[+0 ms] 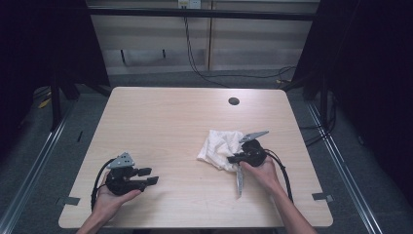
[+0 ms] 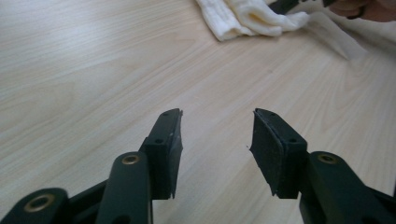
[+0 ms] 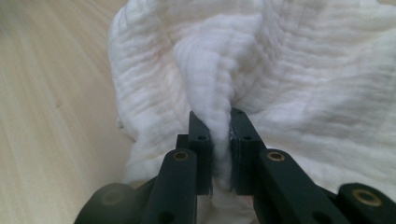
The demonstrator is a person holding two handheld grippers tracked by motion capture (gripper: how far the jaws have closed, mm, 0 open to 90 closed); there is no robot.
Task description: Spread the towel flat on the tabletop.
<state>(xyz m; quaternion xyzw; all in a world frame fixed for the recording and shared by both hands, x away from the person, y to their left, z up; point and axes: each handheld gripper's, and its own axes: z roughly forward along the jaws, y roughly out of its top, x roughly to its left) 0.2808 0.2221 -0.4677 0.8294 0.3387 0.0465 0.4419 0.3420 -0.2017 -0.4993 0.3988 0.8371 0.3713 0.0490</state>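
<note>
So I'm looking down at the light wood table (image 1: 160, 122) and it's carrying basically one thing, a crumpled white cloth (image 1: 220, 147) sitting right of center, a bit toward my side. I'm reading the job as pulling or spreading that cloth out, and right now the right gripper (image 3: 220, 140) is doing the work: in the right gripper view its jaws are pinching a raised ridge of the fabric between the pads, nearly together with just the fold's thickness between them.

The bite is looking fairly deep, so I'd be keeping that squeeze steady and dragging low and level across the table, not yanking upward, since this kind of loose weave is probably going to slide out of a shallow pinch. I'm also thinking the far side needs anchoring at some point or the whole wad is just going to follow along instead of opening up.

The right hand (image 1: 265, 170) is coming in from the near edge, gripper lying roughly level and pointing left into the cloth's near right side.

The left gripper (image 2: 217, 140) is hanging out well apart from the cloth over bare wood at the near left, held level in the left hand (image 1: 113, 197), jaws apart about halfway with nothing between them
</note>
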